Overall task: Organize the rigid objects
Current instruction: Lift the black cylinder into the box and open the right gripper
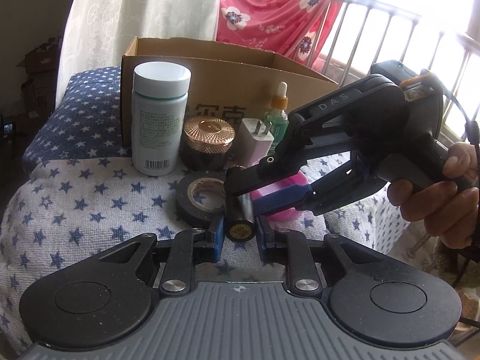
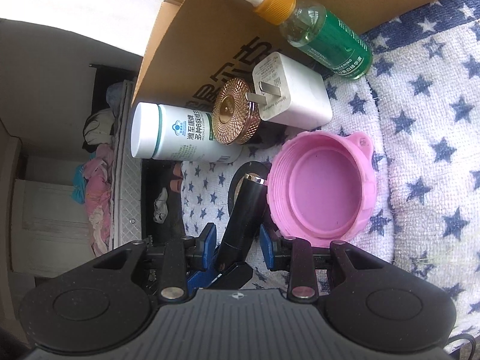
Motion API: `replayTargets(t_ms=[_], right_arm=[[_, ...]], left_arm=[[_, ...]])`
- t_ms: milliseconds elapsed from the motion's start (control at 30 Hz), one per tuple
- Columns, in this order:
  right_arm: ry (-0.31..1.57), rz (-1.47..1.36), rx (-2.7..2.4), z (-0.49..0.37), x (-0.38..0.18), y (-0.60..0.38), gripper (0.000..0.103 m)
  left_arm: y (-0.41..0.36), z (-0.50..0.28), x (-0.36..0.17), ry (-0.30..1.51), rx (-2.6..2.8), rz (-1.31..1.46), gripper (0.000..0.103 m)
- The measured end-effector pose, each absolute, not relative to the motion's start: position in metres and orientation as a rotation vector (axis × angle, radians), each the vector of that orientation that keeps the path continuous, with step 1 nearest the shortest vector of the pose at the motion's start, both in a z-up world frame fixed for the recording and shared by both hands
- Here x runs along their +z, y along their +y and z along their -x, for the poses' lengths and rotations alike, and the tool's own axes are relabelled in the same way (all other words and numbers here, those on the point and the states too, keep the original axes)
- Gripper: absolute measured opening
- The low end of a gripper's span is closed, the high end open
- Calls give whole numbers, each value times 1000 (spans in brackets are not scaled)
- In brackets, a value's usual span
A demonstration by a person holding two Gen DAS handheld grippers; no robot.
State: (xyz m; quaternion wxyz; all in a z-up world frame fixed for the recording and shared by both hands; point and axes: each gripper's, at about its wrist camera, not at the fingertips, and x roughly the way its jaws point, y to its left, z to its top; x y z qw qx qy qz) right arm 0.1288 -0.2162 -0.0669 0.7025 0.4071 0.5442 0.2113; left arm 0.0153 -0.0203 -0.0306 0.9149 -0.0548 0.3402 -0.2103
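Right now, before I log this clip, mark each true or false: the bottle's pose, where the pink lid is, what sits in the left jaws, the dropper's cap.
1. The white plastic pill bottle stands upright. True.
2. The pink plastic lid lies inside the brown cardboard box. False: it rests on the star-patterned cloth in front of the box.
3. The black cylinder sits between the left gripper jaws. True.
4. The green dropper bottle has no cap. False: its gold collar and white bulb are on.
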Motion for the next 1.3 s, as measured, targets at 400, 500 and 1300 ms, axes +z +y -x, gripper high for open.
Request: replayTargets(t_ms=[400,500,1300], right_arm=[[1137,-799,453,-111,-57,-211,27],[1097,-767,472,-104,-42,-210,27],[1092,-553,539,-293,59,-217,27]], left_arm=[[-21,-11,-32,692,-487,101,22],[-20,-6,-21,669,-491,88,22],[-9,-200,55,791,-451,88,23]])
